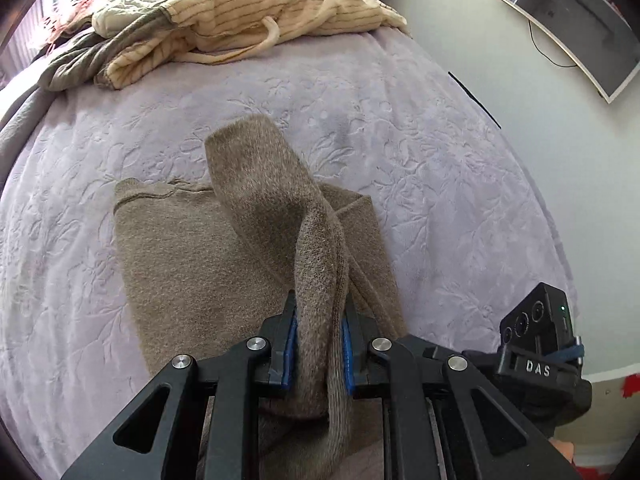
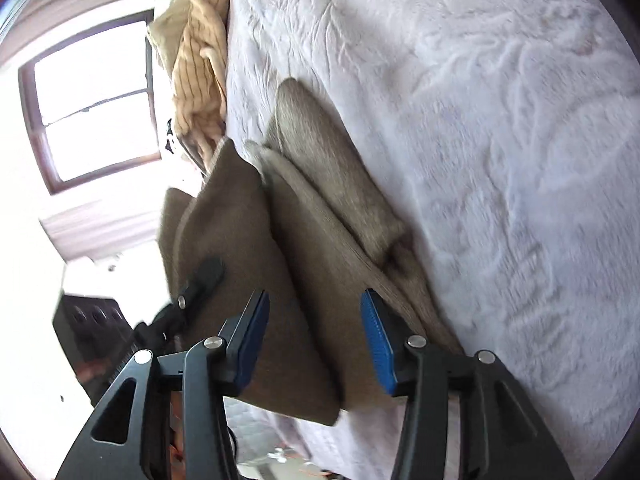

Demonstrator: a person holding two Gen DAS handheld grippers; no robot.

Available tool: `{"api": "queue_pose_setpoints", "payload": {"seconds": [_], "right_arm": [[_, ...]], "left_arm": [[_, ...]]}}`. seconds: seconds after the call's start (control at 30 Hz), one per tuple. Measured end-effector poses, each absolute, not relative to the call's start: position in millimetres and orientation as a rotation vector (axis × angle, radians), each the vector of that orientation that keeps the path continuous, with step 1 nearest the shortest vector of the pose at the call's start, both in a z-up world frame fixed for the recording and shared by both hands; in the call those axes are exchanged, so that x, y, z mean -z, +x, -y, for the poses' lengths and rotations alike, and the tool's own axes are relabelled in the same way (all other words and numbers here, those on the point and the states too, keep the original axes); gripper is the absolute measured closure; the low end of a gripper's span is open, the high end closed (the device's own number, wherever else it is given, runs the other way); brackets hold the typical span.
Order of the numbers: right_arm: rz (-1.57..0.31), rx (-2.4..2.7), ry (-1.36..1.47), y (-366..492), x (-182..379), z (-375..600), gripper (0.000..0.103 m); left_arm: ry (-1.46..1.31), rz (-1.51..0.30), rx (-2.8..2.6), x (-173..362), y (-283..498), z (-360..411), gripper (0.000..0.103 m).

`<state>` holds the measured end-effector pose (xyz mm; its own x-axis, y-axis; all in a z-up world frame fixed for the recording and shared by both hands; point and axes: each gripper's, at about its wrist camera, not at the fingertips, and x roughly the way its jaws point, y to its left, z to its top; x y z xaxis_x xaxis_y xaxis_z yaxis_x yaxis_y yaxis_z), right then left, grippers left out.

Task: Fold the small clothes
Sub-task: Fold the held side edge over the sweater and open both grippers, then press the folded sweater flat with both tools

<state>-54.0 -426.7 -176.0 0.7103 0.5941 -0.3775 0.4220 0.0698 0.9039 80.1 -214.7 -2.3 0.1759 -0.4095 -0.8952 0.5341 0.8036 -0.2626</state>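
A small taupe knitted garment (image 1: 192,264) lies partly folded on the lilac bedspread (image 1: 400,168). My left gripper (image 1: 319,316) is shut on a sleeve-like part of it (image 1: 264,184) and holds that part lifted above the flat body. In the right wrist view the same garment (image 2: 304,264) hangs raised, with the left gripper's finger (image 2: 204,276) clamped on its left side. My right gripper (image 2: 314,320) is open, its blue pads (image 2: 378,344) on either side of the lower fabric without pinching it.
A pile of cream striped and grey clothes (image 1: 224,28) lies at the far end of the bed. The bed's edge (image 1: 476,100) runs along the right, beside a white wall with a mounted screen (image 1: 572,28). A window (image 2: 92,108) is behind.
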Motion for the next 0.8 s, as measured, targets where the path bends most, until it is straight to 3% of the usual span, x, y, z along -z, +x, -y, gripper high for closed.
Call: {"api": "queue_pose_setpoints", "payload": {"seconds": [0.07,0.1,0.33,0.43,0.6,0.63,0.7,0.8], "right_arm": [[-0.851,-0.177,1.576,-46,178,429,0.049],[-0.851,-0.185,1.578,-42,177,429,0.045],[-0.783,-0.208,1.669,-34,181,438,0.042],[-0.735,-0.21,1.71,-38,181,446,0.032],[-0.848,-0.212,1.559,-10,167,443,0.033],[-0.886,-0.213,1.495,-1,161,440,0.038],[-0.994,-0.172,1.296,21,146,431,0.089],[-0.985,-0.164,1.105,33,114,425,0.089]], "left_arm": [[0.117,-1.196,0.644,-6,80,206,0.024],[0.109,-1.174,0.631,-10,80,203,0.019],[0.167,-1.177,0.508,2,103,178,0.019],[0.205,-1.202,0.401,28,119,161,0.019],[0.233,-1.224,0.281,57,134,140,0.019],[0.23,-1.216,0.272,57,134,139,0.019],[0.257,-1.191,0.257,55,133,142,0.019],[0.31,-1.151,0.254,51,130,149,0.019]]}}
